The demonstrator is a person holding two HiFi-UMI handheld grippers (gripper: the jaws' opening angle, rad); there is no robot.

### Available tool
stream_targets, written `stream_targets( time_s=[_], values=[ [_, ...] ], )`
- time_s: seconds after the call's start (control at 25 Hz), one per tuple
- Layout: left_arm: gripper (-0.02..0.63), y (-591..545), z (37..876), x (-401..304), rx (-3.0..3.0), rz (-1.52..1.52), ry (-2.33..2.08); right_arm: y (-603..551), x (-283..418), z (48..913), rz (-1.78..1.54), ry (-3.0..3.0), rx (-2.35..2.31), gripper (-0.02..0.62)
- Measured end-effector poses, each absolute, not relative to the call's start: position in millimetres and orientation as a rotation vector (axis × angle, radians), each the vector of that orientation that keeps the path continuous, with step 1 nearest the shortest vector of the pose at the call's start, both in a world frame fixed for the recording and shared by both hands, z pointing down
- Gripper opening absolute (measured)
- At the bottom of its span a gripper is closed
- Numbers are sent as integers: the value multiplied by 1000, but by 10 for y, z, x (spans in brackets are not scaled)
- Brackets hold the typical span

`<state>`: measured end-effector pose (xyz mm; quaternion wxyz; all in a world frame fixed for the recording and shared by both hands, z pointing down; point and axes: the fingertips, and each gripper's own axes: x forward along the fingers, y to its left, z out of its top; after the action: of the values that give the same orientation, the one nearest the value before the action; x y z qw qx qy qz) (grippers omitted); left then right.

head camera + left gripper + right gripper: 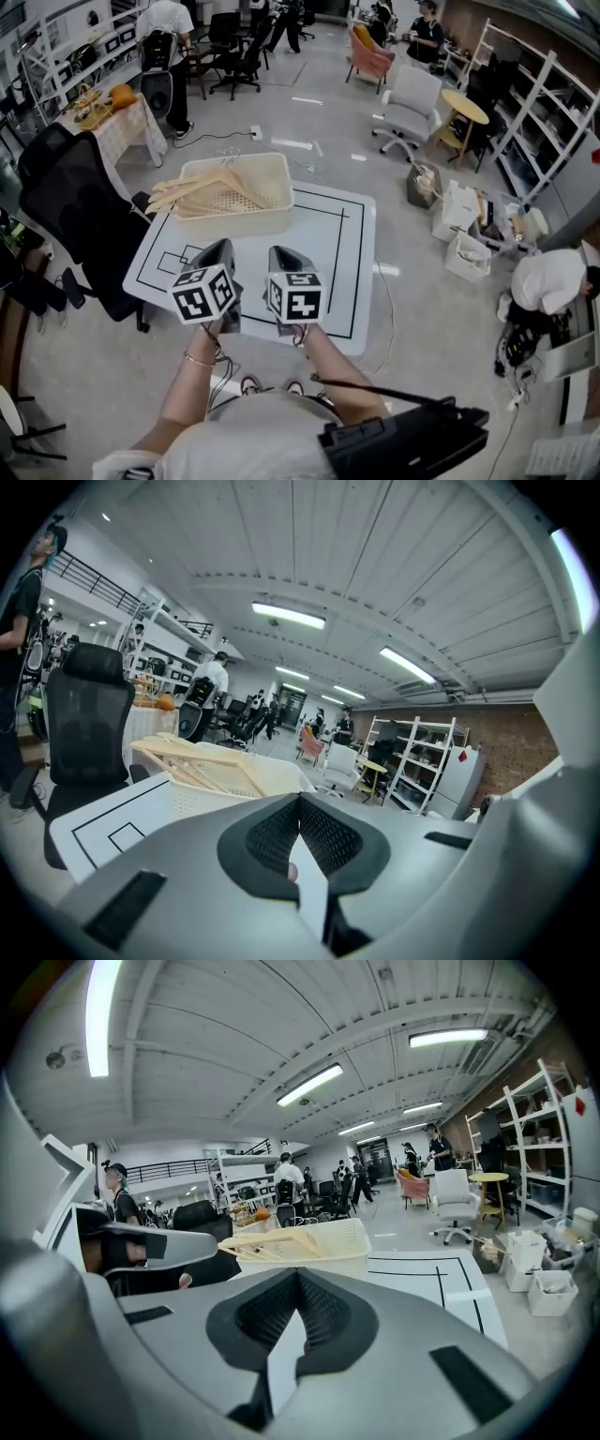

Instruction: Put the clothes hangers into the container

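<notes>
Long ceiling strip lights [288,615] lit the room brightly and evenly, flaring to pure white in both gripper views. Shadows on the floor [309,112] were faint and soft. Every view bowed strongly towards its edges, with dark vignetted corners.

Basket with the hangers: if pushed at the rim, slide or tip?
Probably slides: the basket is low and wide on a smooth white table. It looks like thin perforated plastic, so likely light, with a rim that may flex. The wooden hangers overhang its rim at the head view's left, so a hard shove could shift them.
</notes>
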<state>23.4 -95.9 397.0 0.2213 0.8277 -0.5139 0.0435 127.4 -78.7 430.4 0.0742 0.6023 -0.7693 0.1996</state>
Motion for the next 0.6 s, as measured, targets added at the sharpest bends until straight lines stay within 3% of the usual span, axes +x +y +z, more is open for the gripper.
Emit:
stream_targets(
  time_s=[0.6],
  values=[
    [9,-935,4020,173,2276,142,-1439,-802,1265,4344,592,-2300,1779,15]
  ],
)
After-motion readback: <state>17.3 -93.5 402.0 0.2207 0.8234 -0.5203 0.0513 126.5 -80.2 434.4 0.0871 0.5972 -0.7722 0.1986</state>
